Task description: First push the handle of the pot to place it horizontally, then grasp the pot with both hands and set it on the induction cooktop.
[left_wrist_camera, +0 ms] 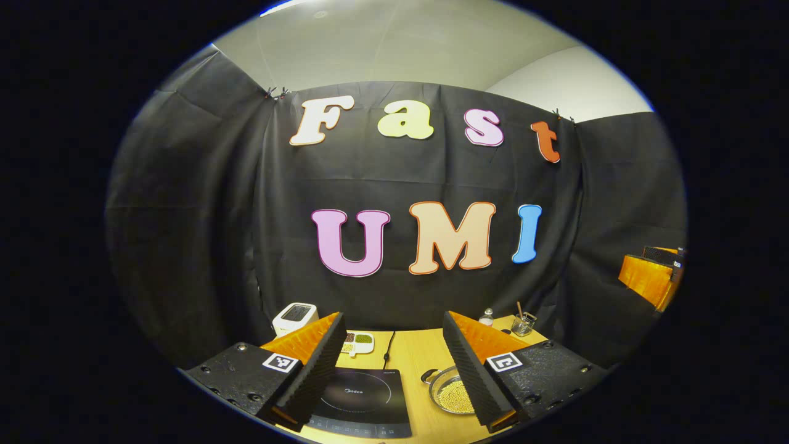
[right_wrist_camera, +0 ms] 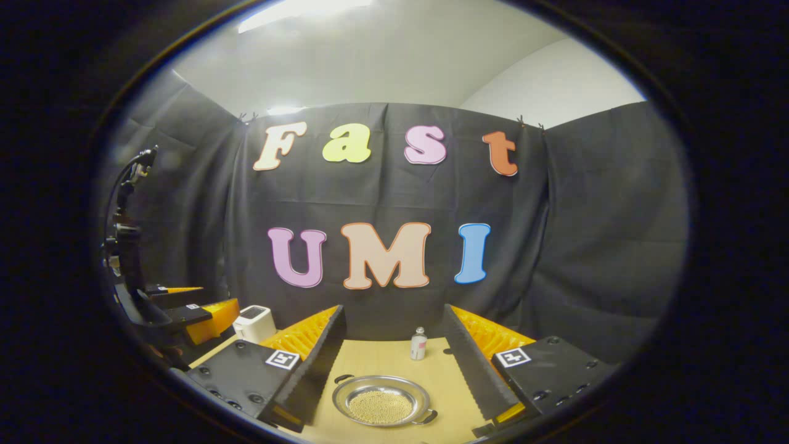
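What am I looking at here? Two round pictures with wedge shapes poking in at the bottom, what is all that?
Each picture comes from a camera riding on a hand-held gripper; the wedges are that tool's own two fingers. The left gripper and the right gripper are both open and hold nothing. Below them is a wooden table. On it lie a black induction cooktop, a metal pot filled with small beans, a small bottle, a white appliance, a divided dish and a glass jar.

A light wooden table [left_wrist_camera: 425, 354] along the bottom of both views carries a black induction cooktop [left_wrist_camera: 363, 394] at lower centre, a metal pot [right_wrist_camera: 381, 401] of beads, a divided dish [left_wrist_camera: 357, 341], a white box [left_wrist_camera: 294, 317], a small bottle [right_wrist_camera: 418, 344] and a glass jar [left_wrist_camera: 523, 323].
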A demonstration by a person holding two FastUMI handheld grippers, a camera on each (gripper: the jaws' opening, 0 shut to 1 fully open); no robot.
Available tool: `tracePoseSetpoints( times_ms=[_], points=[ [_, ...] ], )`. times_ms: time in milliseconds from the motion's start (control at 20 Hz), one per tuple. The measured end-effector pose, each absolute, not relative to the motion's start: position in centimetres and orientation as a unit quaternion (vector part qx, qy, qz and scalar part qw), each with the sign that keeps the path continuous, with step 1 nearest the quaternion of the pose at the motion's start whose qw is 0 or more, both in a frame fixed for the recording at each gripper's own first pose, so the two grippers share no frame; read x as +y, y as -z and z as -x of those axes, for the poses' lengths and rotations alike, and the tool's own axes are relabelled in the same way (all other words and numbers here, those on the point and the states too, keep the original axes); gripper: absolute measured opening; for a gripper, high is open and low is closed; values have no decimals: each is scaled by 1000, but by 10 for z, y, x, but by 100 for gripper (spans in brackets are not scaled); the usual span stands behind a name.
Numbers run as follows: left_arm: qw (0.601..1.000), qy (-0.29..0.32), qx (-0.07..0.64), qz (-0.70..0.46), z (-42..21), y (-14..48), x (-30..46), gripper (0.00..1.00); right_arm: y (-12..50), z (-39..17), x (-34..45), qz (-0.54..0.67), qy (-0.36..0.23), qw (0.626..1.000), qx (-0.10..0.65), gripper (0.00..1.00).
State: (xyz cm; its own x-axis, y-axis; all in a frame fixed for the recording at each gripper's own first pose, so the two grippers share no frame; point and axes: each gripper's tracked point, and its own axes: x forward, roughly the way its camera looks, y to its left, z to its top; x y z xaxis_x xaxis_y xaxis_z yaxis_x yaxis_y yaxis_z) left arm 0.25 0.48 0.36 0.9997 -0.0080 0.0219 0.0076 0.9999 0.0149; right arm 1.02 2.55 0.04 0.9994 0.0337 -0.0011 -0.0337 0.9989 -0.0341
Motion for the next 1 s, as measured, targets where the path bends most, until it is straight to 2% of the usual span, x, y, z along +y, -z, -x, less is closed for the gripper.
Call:
tracePoseSetpoints(
  times_ms=[450, 500, 550, 650, 800, 900, 950, 1000],
  points=[
    [1000, -14, -9, -12, 1, 2, 27, 92, 12, -25, 47, 10, -38, 999, 12, 99],
    [1000, -16, -10, -13, 2, 2, 29, 95, 13, -27, 51, 11, -42, 999, 12, 99],
    [1000, -18, -10, -13, 2, 1, 30, 92, 14, -28, 54, 13, -47, 999, 14, 99],
    [1000, -25, -12, -13, 3, 0, 34, 92, 13, -29, 58, 14, -55, 998, 15, 95],
    [999, -36, -17, -7, 6, -1, 39, 92, 15, -32, 57, 10, -61, 998, 17, 100],
    [999, -43, -16, -4, 8, 1, 44, 92, 21, -33, 53, 8, -62, 998, 26, 99],
    [999, -48, -14, -5, 8, 2, 47, 92, 23, -33, 51, 7, -61, 998, 30, 95],
    [999, -52, -14, -7, 11, 2, 49, 95, 24, -34, 50, 6, -62, 998, 32, 95]
  ],
)
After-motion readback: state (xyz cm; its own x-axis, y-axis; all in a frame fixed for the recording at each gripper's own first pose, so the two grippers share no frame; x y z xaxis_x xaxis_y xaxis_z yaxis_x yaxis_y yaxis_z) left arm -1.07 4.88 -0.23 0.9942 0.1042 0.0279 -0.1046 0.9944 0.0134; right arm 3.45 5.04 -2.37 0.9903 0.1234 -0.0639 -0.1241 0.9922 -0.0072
